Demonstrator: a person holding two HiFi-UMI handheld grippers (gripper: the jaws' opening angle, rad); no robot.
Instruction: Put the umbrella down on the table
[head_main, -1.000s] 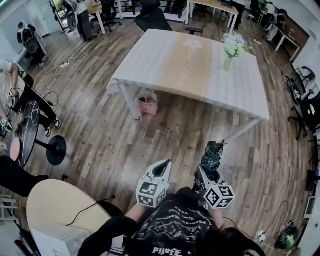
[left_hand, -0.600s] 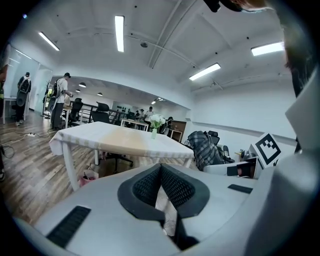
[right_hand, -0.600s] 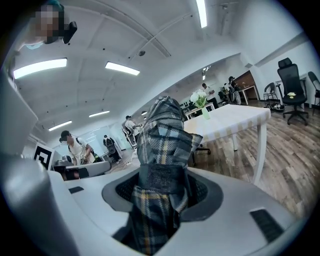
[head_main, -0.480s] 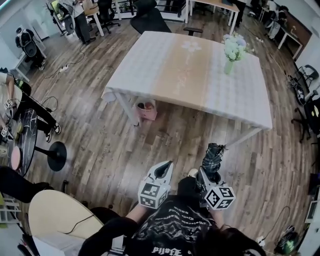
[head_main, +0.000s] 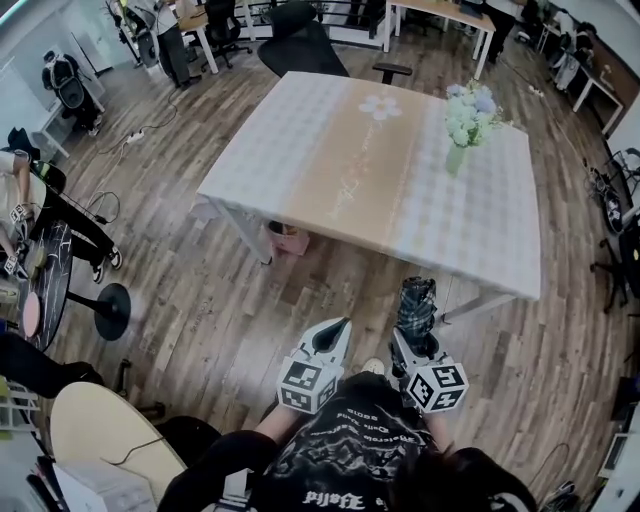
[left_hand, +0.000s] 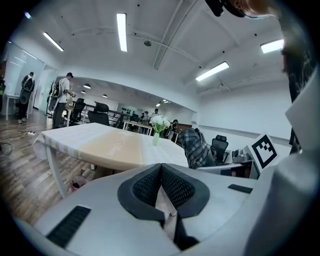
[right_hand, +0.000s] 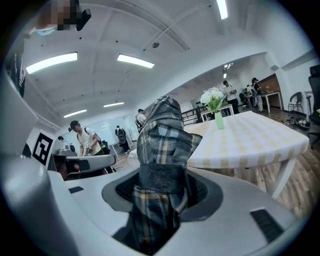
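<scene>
Now | right tool (right_hand: 162, 194) pinching folded plaid umbrella (right_hand: 164, 134) | left tool (left_hand: 161, 172) pressed together

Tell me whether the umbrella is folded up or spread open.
Folded. The plaid umbrella is a narrow bundle with a strap wrapped round it, clamped in the right gripper.

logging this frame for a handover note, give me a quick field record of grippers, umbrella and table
right gripper: fingers clamped on folded plaid umbrella
left gripper: fingers together, nothing between them
umbrella: held over the wood floor, short of the table's near edge
table: checked cloth, vase of flowers toward its far right
task state: umbrella not yet on table
</scene>
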